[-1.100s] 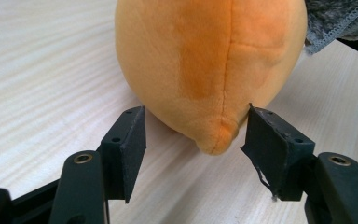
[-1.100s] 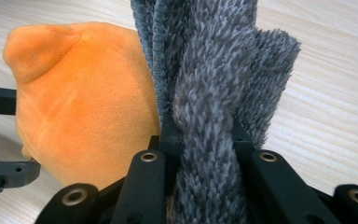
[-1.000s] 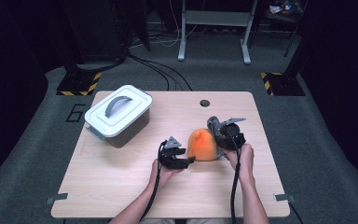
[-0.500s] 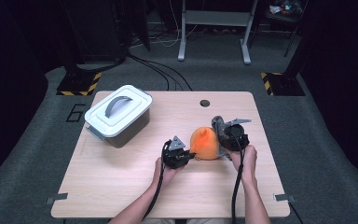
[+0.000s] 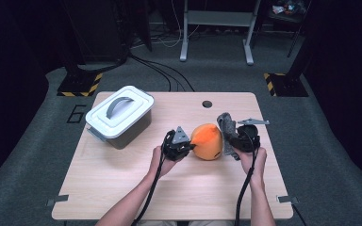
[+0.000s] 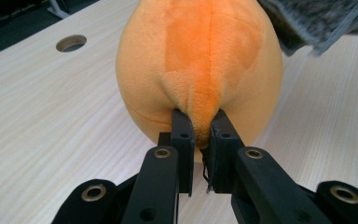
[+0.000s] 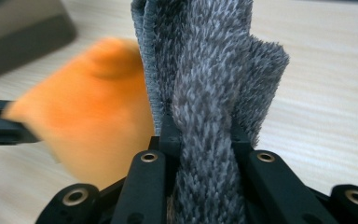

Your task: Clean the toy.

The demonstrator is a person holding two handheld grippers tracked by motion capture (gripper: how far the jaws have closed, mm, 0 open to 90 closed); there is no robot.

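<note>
Orange plush (image 6: pixel 200 70) sits pinched by its seam in your left gripper (image 6: pixel 199 128), whose jaws have just been closing on that fold, likely so it stays steady for wiping. Your right gripper (image 7: pixel 204 135) is clamped on a grey cloth (image 7: pixel 205 70), held upright just beside the plush, near the middle of the wooden table (image 5: pixel 122 188).

Both forearms are showing bare, no sleeves. The left gripper (image 5: pixel 188 147) is showing a black body with a grey three-cornered plate; the right gripper (image 5: pixel 229 141) likewise. Black cables are trailing from each. Brass-ringed screws are sitting in the black jaw arms.
</note>
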